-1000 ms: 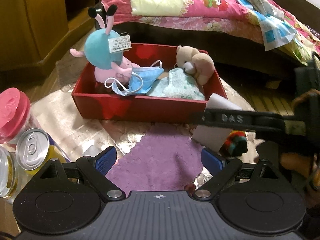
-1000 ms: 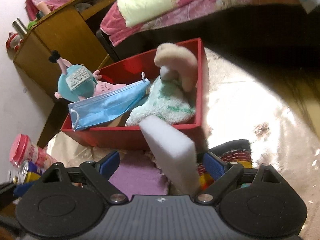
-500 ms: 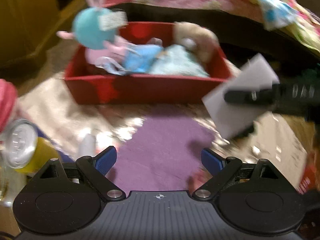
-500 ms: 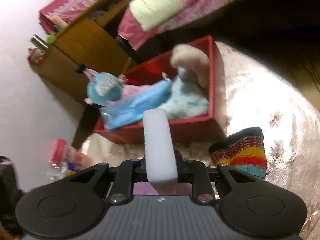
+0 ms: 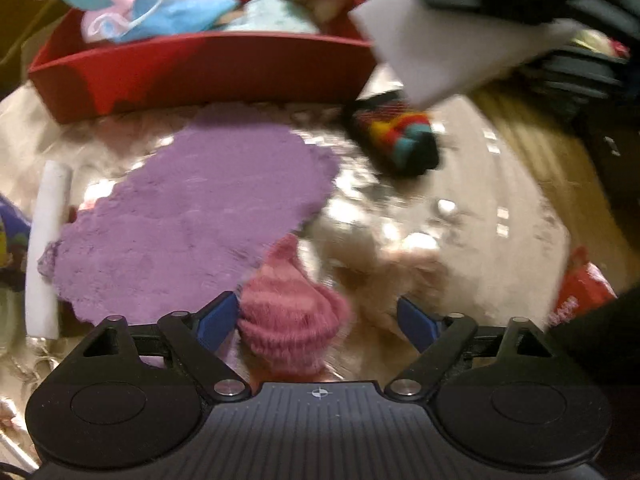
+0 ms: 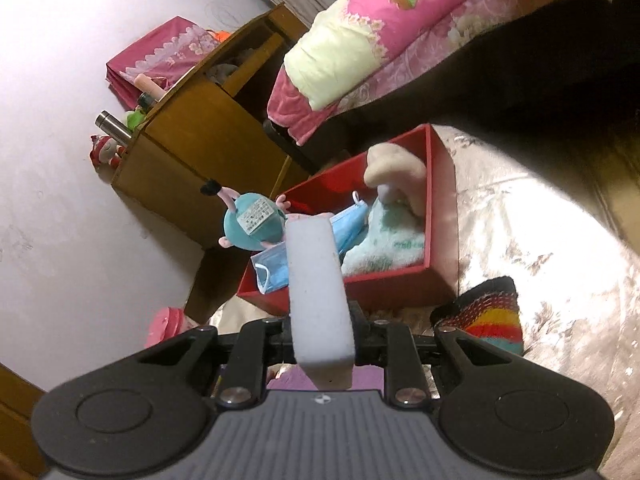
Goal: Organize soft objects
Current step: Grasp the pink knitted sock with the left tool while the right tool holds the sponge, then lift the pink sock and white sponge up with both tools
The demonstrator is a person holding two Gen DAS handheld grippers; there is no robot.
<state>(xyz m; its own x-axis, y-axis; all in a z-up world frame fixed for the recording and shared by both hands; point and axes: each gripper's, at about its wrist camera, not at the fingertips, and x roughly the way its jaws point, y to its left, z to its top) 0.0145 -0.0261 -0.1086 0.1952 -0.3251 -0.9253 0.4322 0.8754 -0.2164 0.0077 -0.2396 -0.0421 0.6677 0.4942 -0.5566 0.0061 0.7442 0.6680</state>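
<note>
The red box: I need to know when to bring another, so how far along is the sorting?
Done: the red box holds two plush toys, a face mask and a towel. In hand: the right gripper is shut on a white sponge; the left gripper, closing, straddles a pink sock. Left: purple cloth, striped sock.

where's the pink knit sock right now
In the left wrist view, the pink knit sock lies low and centre between the left gripper's open jaws, at the purple cloth's near edge.

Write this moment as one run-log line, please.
right gripper: shut on white sponge | left gripper: open, closing, around pink sock | red box: holds toys
</note>
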